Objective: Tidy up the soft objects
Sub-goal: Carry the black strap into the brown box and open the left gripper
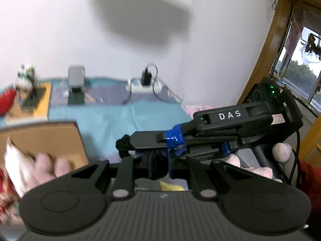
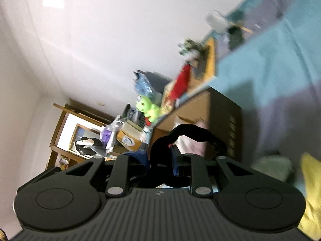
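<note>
A black soft fabric piece (image 1: 157,168) is stretched between my two grippers above the bed. My left gripper (image 1: 160,160) is shut on one end of it, low in the middle of the left wrist view. My right gripper (image 1: 125,144) reaches in from the right and pinches the bunched other end. In the right wrist view the black fabric (image 2: 192,130) arches as a loop above my right gripper (image 2: 160,160). An open cardboard box (image 1: 50,138) sits to the left, holding a pink plush (image 1: 52,166) and a white item.
A teal and purple bedsheet (image 1: 124,116) covers the bed. A power strip (image 1: 144,87) and a small grey device (image 1: 75,80) lie by the far wall. A yellow cloth (image 2: 311,184) and a pale green cloth (image 2: 274,166) lie on the bed. A green plush (image 2: 148,108) sits beyond the box.
</note>
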The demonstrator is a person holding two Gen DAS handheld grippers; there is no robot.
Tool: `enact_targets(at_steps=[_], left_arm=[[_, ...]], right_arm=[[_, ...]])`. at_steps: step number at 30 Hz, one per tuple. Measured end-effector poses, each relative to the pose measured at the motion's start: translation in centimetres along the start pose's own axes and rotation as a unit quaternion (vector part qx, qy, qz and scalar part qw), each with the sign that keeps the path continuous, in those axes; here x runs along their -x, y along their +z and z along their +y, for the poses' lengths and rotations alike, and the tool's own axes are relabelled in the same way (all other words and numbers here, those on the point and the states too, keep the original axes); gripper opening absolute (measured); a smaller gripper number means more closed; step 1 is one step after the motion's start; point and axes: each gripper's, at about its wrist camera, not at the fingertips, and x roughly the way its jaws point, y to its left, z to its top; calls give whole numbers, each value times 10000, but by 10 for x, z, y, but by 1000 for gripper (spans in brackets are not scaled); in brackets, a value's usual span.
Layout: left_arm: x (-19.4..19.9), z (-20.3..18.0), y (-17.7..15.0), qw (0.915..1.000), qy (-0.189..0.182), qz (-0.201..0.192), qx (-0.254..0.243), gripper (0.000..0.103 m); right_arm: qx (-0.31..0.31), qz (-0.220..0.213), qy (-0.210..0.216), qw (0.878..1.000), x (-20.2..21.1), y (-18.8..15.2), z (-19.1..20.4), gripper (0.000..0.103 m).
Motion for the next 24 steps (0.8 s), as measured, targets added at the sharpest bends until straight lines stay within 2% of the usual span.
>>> enact_targets(at_steps=[5, 10, 16, 20, 24], left_arm=[[22, 31, 18, 9993, 164, -314, -120, 7], [36, 80, 17, 9990, 297, -337, 9, 7], [36, 139, -4, 9979, 436, -11, 486, 7], [33, 171, -26, 9953, 551, 343, 721, 7], [33, 190, -44, 9924, 713, 626, 780, 14]], right_arm=[[297, -17, 107, 9995, -48, 14, 28, 5], [452, 178, -67, 9988, -101, 14, 36, 5], [484, 496, -577, 9959, -159, -6, 28, 5], [523, 686, -931, 9919, -189, -25, 22, 6], [693, 757, -1337, 9857, -202, -39, 21, 10]])
